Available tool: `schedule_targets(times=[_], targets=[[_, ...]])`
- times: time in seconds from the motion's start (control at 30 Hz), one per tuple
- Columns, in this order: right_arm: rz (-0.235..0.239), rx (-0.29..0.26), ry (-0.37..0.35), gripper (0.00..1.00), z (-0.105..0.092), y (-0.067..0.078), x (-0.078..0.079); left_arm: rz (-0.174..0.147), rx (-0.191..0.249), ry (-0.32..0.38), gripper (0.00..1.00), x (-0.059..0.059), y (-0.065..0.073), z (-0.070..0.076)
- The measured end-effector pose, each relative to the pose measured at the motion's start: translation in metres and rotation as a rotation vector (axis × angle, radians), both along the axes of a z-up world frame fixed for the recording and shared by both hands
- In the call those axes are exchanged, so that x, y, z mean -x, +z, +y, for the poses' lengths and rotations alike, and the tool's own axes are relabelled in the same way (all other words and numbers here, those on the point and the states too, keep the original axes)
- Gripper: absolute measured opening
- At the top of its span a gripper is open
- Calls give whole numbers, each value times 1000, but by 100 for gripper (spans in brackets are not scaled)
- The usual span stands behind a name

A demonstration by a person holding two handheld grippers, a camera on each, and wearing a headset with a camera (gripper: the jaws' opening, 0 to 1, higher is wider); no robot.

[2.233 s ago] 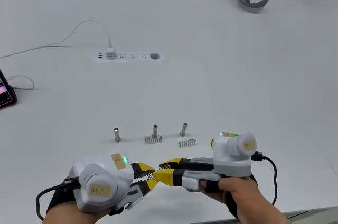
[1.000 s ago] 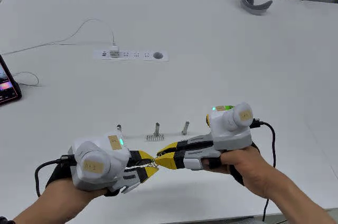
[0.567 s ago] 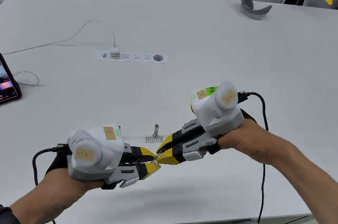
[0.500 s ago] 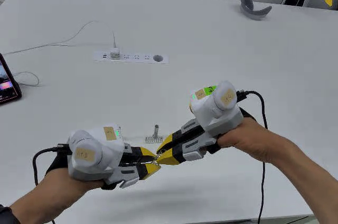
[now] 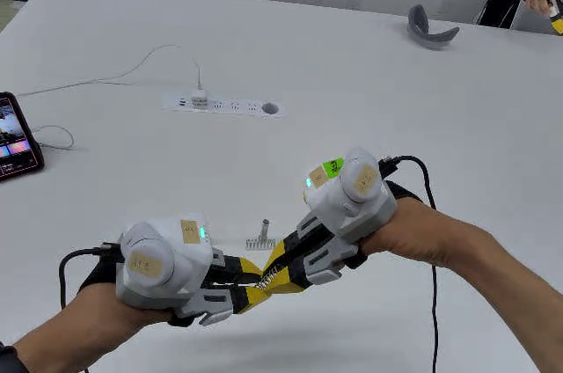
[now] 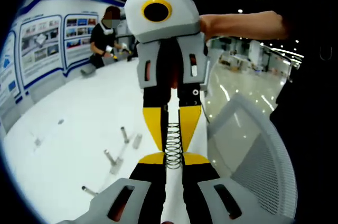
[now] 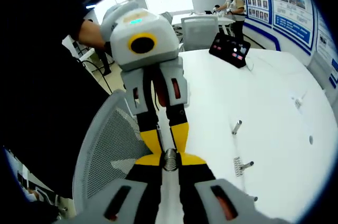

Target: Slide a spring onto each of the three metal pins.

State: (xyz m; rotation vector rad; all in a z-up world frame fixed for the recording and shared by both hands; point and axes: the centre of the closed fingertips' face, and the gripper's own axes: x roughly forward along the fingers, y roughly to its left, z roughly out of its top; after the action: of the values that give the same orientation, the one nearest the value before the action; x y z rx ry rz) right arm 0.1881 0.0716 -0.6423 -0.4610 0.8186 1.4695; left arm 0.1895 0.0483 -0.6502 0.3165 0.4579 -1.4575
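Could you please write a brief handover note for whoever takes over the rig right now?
Left gripper: shut on one end of a spring, held off the table.
Right gripper: shut on the spring's other end, tip to tip with the left one.
Pins: all three upright and bare.
Two loose springs lie on the table beside the pins.
Done: no spring fitted yet.
Left: all three springs onto the pins, probably the held one first.
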Motion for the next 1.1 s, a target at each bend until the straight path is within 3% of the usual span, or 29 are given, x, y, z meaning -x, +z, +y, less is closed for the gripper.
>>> schedule_targets(times=[0.37, 0.47, 0.67, 0.8, 0.87, 1.1], targets=[[-11, 5, -3, 12, 11, -8, -5, 24, 17, 63, 11, -6, -9, 15], [-17, 9, -10, 12, 11, -9, -8, 26, -5, 90, 13, -10, -16, 22], [-23, 22, -39, 12, 5, -13, -18, 41, -26, 179, 18, -20, -29, 47], [-30, 31, -57, 12, 1, -17, -25, 47, -27, 238, 22, -28, -32, 62], [-57, 46, -53, 12, -2, -21, -30, 49, -30, 270, 26, -33, -33, 69], [-63, 75, -70, 12, -2, -30, -45, 50, -35, 369, 34, -49, -38, 94]])
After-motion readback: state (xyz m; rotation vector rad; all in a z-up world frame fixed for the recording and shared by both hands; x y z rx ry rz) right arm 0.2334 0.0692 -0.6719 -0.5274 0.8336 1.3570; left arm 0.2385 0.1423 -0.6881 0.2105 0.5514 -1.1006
